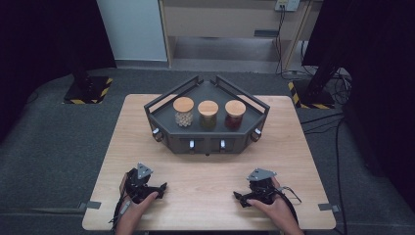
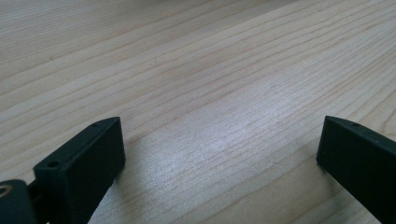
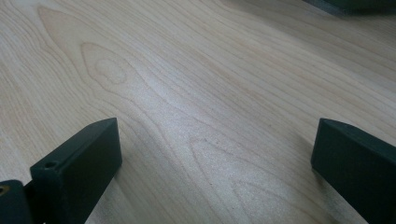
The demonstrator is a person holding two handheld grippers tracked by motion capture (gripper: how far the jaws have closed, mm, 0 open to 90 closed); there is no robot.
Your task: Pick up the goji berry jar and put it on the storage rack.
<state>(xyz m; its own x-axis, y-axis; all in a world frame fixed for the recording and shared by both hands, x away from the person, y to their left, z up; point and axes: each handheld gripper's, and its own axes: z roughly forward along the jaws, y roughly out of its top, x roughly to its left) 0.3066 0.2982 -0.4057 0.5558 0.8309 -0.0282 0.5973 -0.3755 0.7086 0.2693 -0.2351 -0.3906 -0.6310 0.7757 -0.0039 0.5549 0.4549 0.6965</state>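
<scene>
The wooden desk (image 1: pixel 205 171) spreads under me, with the dark corner rack (image 1: pixel 208 132) standing at its far middle. On the rack's shelf three wood-lidded jars stand in a row: the pale-filled jar (image 1: pixel 184 111) at left, the green-filled jar (image 1: pixel 208 114) in the middle, the red-filled jar (image 1: pixel 235 114) at right, close together but apart. All three are well apart from my hands, which rest near the desk's front edge. My left gripper (image 1: pixel 159 188) and my right gripper (image 1: pixel 240 197) both stand spread, with only bare desk between the jaws. As I judge it, the reach comes next: I should lift clear of the desk first, come in level over the rack's front rail, and centre the jaws below a lid so I don't knock its neighbour.
</scene>
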